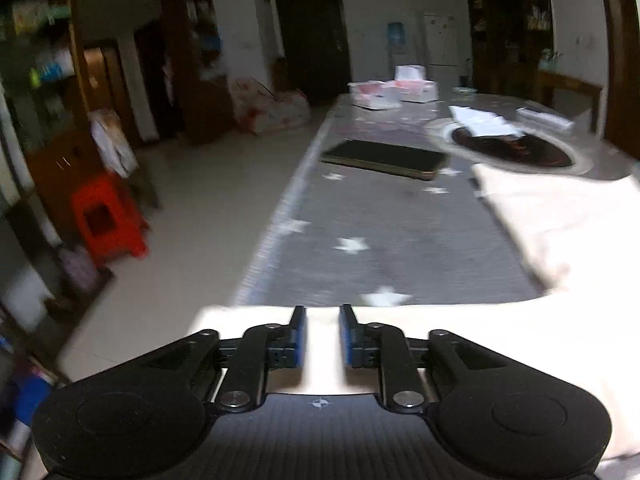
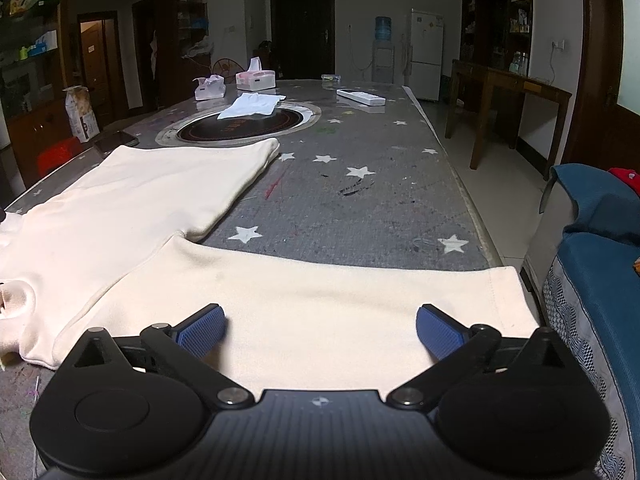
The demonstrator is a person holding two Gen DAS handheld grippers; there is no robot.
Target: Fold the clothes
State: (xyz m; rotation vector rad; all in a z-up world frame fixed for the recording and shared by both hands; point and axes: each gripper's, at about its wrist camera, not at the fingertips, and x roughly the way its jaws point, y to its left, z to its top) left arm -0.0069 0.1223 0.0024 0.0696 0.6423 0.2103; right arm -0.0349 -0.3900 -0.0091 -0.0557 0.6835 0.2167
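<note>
Right gripper [image 2: 320, 330]: blue pads spread wide, hovering over sleeve of cream garment [image 2: 168, 240]. Left gripper [image 1: 322, 334]: pads narrowly parted above cream fabric, nothing visibly pinched. Garment lies flat on star-patterned table [image 2: 360, 200], near its front edge.

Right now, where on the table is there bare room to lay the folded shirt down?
Bare star-print cloth lies between the cream shirt body, its spread sleeve and the table's right edge. A narrower strip runs between the shirt and the dark flat device. The far end is crowded: hotplate, white cloth, tissue boxes, remote.
</note>
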